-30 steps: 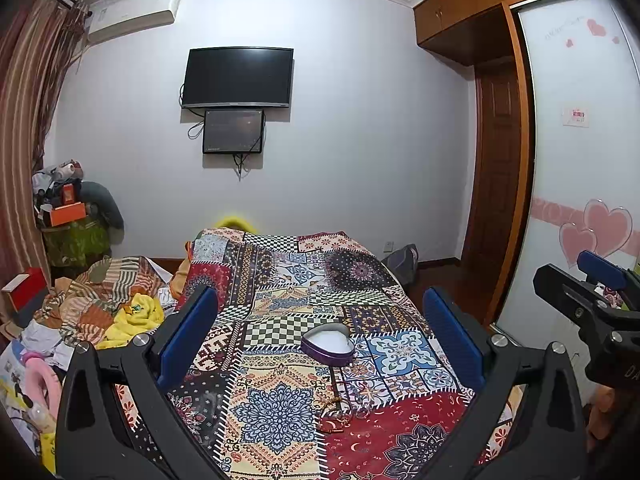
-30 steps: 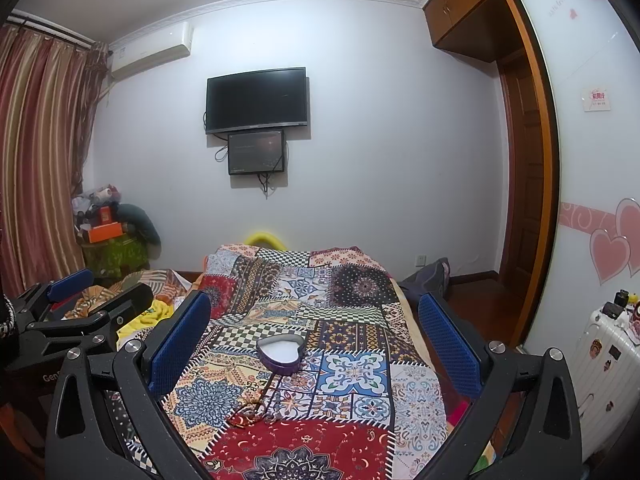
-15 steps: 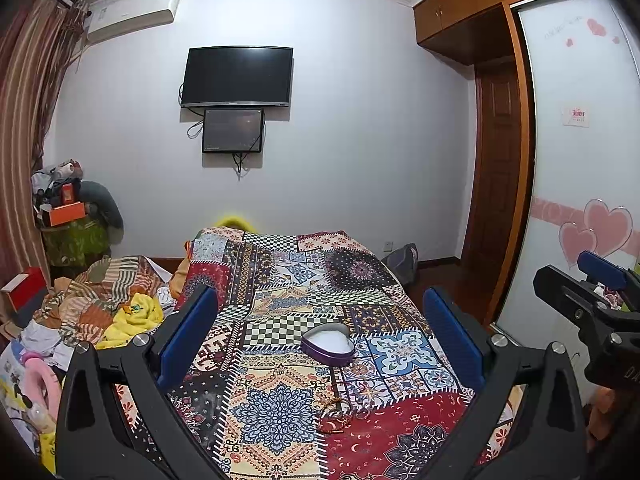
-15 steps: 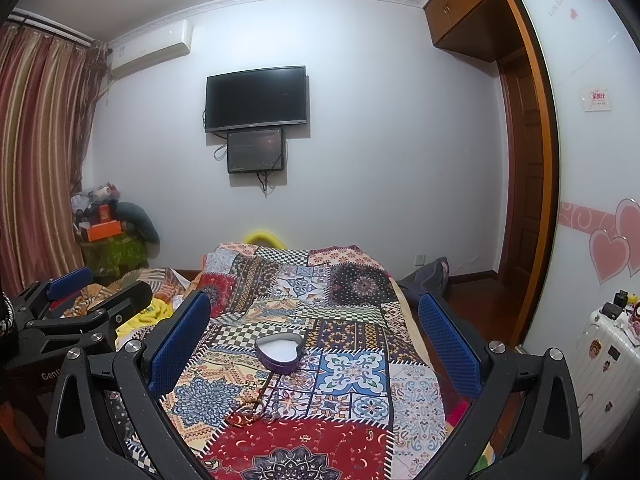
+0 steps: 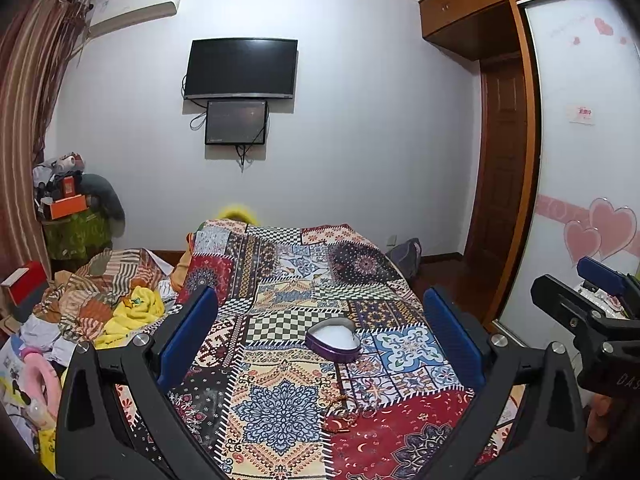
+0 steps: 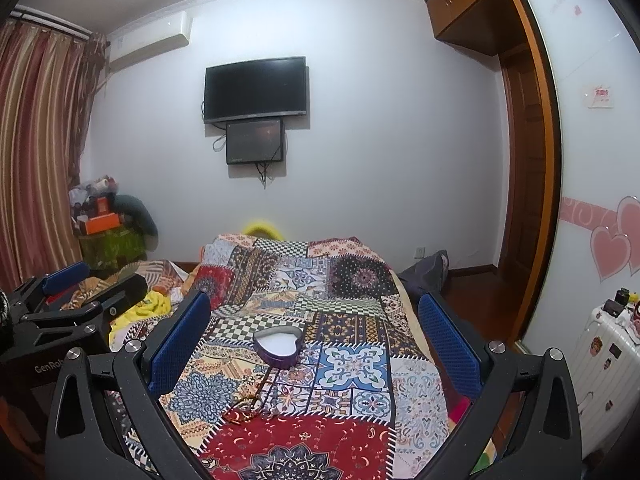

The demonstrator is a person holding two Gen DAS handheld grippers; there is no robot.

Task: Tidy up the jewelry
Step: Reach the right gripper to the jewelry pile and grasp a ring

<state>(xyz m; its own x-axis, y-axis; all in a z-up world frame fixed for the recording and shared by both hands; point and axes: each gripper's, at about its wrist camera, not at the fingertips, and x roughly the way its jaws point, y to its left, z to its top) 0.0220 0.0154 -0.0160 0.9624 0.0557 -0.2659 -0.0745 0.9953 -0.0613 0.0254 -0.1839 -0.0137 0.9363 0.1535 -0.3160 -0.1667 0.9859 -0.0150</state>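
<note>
A purple heart-shaped box (image 5: 333, 340) (image 6: 278, 347) with a white lining stands open on the patchwork bedspread (image 5: 280, 412) (image 6: 352, 364). Nearer to me lies a small heap of jewelry (image 5: 346, 410) (image 6: 248, 407), thin bangles and a chain. My left gripper (image 5: 320, 336) is open and held well above the bed, with nothing between its blue pads. My right gripper (image 6: 314, 340) is open too, likewise empty. Each gripper shows at the edge of the other's view, the right gripper (image 5: 592, 300) and the left gripper (image 6: 76, 300).
Crumpled clothes and a yellow cloth (image 5: 128, 312) lie left of the bed. A cluttered stand (image 5: 76, 224) is by the curtain. A wardrobe with heart stickers (image 5: 600, 232) and a white suitcase (image 6: 600, 364) stand on the right. A TV (image 5: 242, 68) hangs on the far wall.
Both views have barely shifted; the right wrist view drifts slightly, moving the box a little left. Both grippers stay open and nothing on the bed has moved.
</note>
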